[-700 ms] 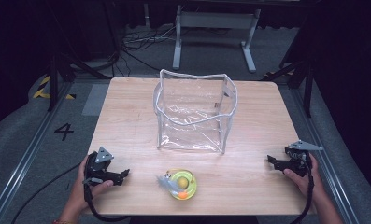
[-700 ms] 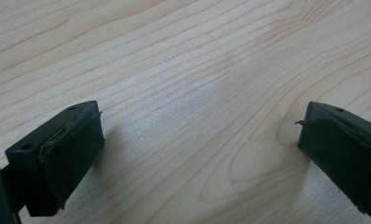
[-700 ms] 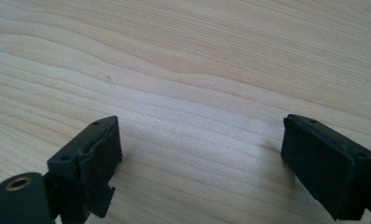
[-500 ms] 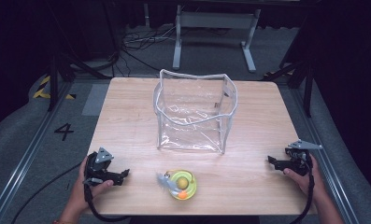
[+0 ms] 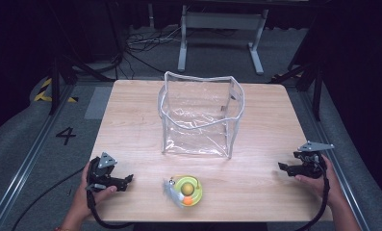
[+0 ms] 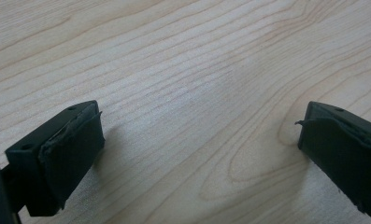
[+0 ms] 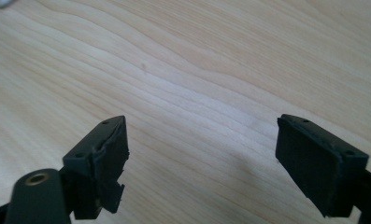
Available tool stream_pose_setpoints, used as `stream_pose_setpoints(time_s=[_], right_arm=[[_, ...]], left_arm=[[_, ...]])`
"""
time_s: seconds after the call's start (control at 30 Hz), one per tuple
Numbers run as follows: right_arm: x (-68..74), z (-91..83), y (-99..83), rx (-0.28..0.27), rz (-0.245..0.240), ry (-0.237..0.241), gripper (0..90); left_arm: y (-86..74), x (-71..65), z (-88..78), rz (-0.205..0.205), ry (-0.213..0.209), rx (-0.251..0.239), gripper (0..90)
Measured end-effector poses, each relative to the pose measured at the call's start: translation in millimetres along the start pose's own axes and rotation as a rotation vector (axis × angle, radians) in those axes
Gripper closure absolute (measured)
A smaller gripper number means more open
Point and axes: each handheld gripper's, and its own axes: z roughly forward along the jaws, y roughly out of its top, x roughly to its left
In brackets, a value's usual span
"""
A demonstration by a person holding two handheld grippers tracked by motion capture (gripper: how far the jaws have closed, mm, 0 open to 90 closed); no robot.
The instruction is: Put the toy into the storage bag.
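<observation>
The round toy (image 5: 187,189) sits near the front edge, closer to the left gripper (image 5: 126,181). Both it and the right gripper (image 5: 281,166) are spread wide, holding nothing.

"4" on the floor (image 5: 66,136)

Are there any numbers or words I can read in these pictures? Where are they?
"4": a black number on the grey floor, left of the wooden table.
The clear bag and the green round toy show no writing I can read.
</observation>
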Motion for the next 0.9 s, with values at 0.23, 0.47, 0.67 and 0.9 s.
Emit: stream_pose_setpoints(time_s=[0.23, 0.47, 0.67, 0.9], right_arm=[[16.3, -17.1, 19.0, 0.01, -0.101, 0.068, 21.4], [36.8, -26.3, 38.4, 0.039, -0.19, 0.123, 21.1], [55.9, -32.9, 55.8, 0.043, -0.244, 0.175, 22.8], [82.2, -39.1, 81.3, 0.051, -0.312, 0.229, 21.1]], left_arm=[[-0.1, -0.1, 0.0, -0.001, 0.0, -0.001, 0.5], [-0.3, -0.3, -0.3, -0.005, -0.002, 0.0, 0.5], [-0.3, 0.0, -0.6, -0.002, -0.004, 0.004, 0.6], [-0.5, 0.7, -0.8, 0.005, -0.006, 0.003, 0.6]])
